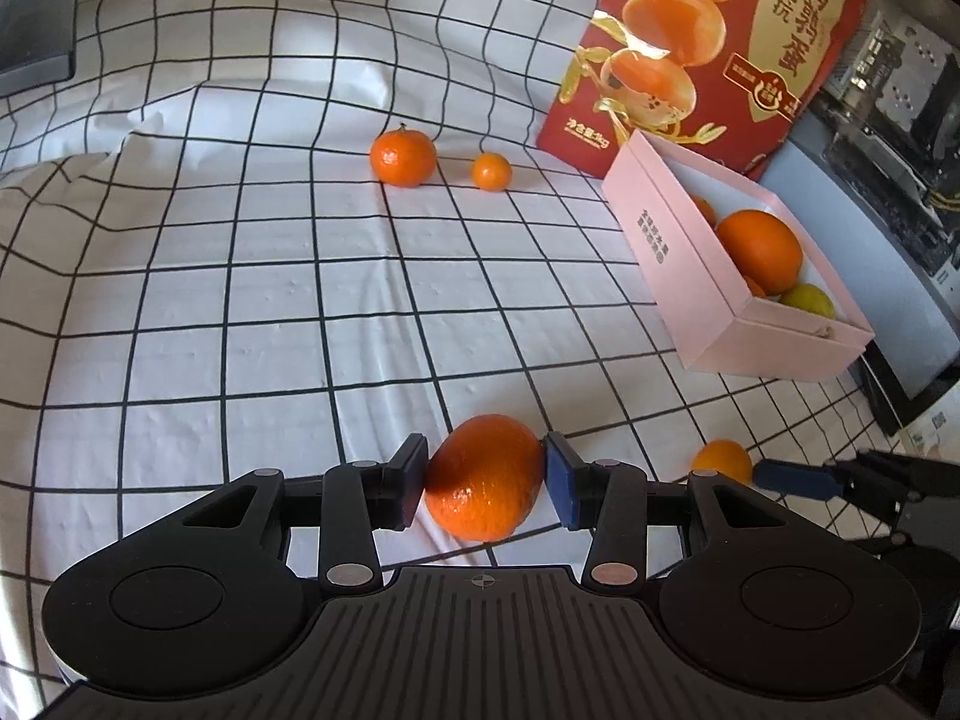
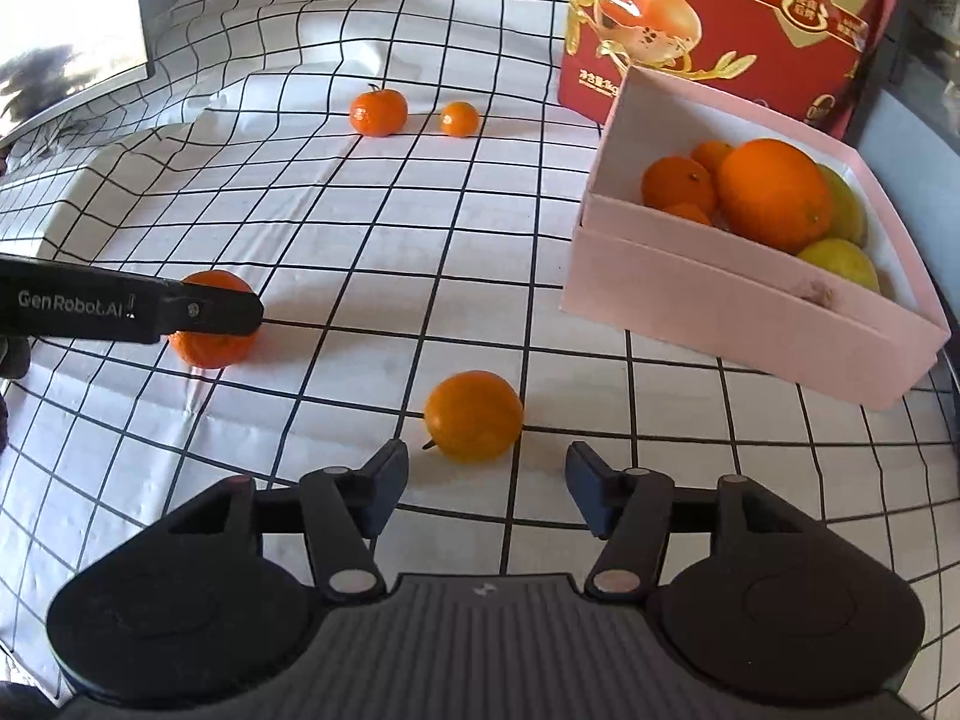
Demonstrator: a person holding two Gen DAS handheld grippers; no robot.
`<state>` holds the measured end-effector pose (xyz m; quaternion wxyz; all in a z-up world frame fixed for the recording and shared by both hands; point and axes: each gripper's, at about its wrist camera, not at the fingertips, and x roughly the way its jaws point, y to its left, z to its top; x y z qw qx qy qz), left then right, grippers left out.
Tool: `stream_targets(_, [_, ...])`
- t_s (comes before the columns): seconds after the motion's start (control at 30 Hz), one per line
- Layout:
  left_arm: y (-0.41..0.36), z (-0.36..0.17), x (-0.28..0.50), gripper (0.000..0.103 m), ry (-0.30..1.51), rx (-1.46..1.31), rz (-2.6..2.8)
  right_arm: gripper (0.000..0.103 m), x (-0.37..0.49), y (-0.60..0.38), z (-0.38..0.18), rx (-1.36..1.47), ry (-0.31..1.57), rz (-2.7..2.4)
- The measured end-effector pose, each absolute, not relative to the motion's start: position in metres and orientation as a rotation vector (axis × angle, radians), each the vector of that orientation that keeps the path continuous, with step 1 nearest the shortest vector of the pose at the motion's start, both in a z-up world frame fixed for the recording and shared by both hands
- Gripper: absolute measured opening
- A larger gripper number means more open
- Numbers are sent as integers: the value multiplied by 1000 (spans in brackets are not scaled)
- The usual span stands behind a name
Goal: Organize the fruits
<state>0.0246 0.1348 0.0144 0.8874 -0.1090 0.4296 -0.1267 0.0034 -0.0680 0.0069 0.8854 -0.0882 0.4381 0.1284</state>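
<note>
We see a home: a checked cloth (image 1: 300, 300), a gift box (image 1: 720, 48) at one o'clock, a monitor (image 2: 66, 30) at ten.

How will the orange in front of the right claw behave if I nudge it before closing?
The orange looks round and sits free on the checked cloth, so it would probably roll. Its short stem points sideways, likely no brake. The right claw is open and wider than it; centring first seems safer.
</note>
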Motion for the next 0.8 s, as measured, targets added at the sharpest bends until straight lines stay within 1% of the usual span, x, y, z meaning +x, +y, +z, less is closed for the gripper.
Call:
stream_targets(0.03, [135,14,25,47,894,-229,-263,65,2,-68,6,-183,906,261])
stream_targets(0.17, [129,12,29,48,903,-213,-271,70,-2,-68,4,-187,885,243])
stream_targets(0.33, [127,10,32,48,914,-218,-274,74,-3,-75,4,-153,896,229])
stream_targets(0.47, [125,9,33,49,918,-214,-281,76,-4,-79,4,-145,899,212])
stream_targets(0.8, [126,11,30,48,929,-219,-278,76,-8,-83,10,-144,896,189])
